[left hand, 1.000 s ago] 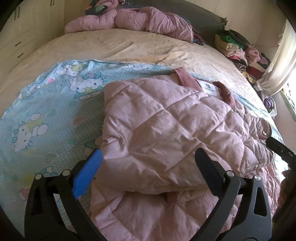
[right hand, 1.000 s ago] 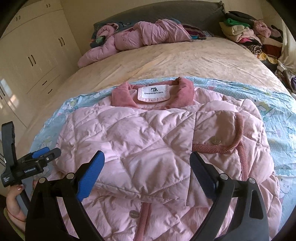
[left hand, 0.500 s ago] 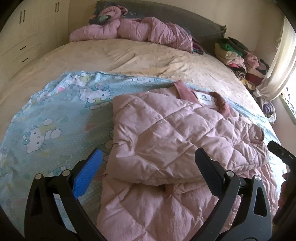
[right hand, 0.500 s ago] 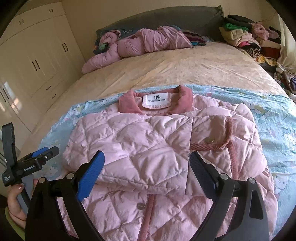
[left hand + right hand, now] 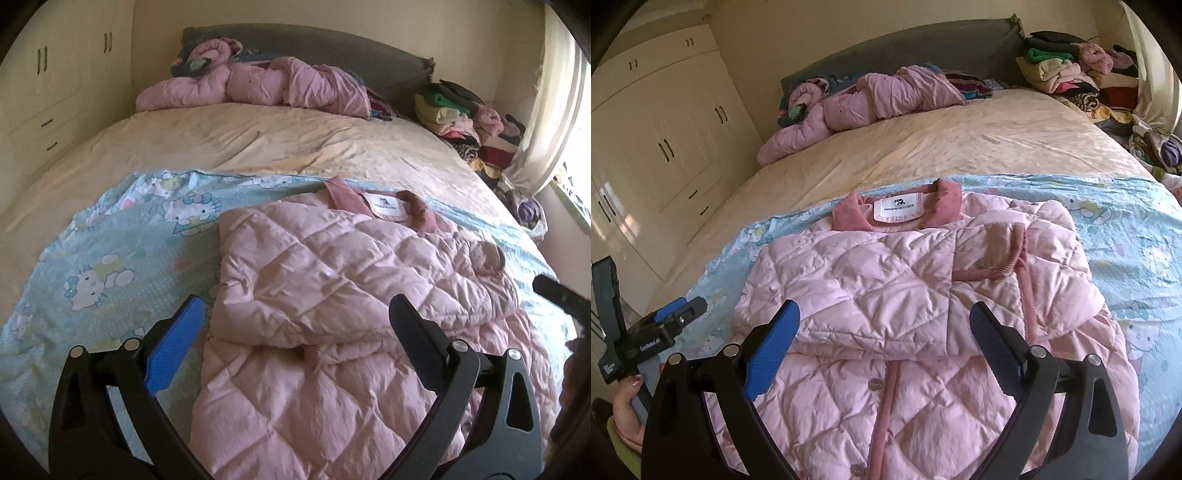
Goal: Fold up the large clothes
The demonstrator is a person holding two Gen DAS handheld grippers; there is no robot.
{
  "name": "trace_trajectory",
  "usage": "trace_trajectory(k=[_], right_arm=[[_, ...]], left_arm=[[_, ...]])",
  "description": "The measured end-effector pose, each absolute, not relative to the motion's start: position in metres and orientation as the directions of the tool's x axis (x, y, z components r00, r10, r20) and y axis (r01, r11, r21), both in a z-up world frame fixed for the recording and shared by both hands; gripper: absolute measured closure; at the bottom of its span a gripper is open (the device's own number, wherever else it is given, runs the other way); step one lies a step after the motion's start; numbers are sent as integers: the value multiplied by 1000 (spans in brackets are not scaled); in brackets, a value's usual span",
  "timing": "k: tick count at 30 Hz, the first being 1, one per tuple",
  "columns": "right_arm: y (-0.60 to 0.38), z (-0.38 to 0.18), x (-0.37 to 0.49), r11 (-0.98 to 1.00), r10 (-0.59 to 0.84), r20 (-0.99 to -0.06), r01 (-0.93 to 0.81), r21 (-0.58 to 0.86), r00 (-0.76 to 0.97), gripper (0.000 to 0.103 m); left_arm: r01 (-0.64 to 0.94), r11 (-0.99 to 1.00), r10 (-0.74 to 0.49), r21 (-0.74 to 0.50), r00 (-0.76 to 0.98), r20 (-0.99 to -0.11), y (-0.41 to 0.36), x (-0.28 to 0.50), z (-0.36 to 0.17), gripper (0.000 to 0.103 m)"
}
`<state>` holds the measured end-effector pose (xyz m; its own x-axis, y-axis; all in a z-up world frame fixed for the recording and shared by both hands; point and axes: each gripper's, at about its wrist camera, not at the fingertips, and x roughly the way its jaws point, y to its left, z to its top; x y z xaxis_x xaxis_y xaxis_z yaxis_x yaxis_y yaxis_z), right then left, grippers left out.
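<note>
1. The pink puffy jacket (image 5: 886, 295) lies on a blue cat-print sheet (image 5: 122, 258) on the near part of the bed (image 5: 258, 144). No box or basket shows here.
2. Its sleeves are folded across the front. The dark pink collar (image 5: 897, 206) with a white tag (image 5: 897, 208) points to the far end of the bed.
3. The left gripper (image 5: 295, 321) hangs above the near part of the jacket. Its fingers are wide apart and hold nothing.
4. The right gripper (image 5: 884, 325) hangs above the jacket too. Its fingers are also wide apart and hold nothing.
5. Another pink jacket (image 5: 864, 99) lies bunched up by the grey headboard (image 5: 923, 48).
6. A pile of folded clothes (image 5: 1071, 74) sits at the far right corner.
7. Cream cupboards (image 5: 665, 147) stand beside the bed on the left.
</note>
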<state>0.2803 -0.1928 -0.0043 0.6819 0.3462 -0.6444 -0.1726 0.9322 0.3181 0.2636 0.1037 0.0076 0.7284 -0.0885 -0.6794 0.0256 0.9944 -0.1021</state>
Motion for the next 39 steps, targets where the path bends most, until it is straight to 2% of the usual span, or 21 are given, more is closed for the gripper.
trace_trajectory(k=[4, 14, 39], right_arm=[[-197, -2, 266, 930, 349, -635, -170, 326, 689, 10], [-205, 13, 239, 923, 359, -609, -171, 345, 708, 10], [-238, 70, 142, 906, 385, -499, -215, 365, 776, 10]], left_arm=[[43, 996, -80, -72, 741, -667, 93, 244, 9, 9], [10, 993, -83, -114, 747, -659, 99, 211, 10, 9], [-2, 995, -60, -103, 798, -599, 91, 117, 54, 9]])
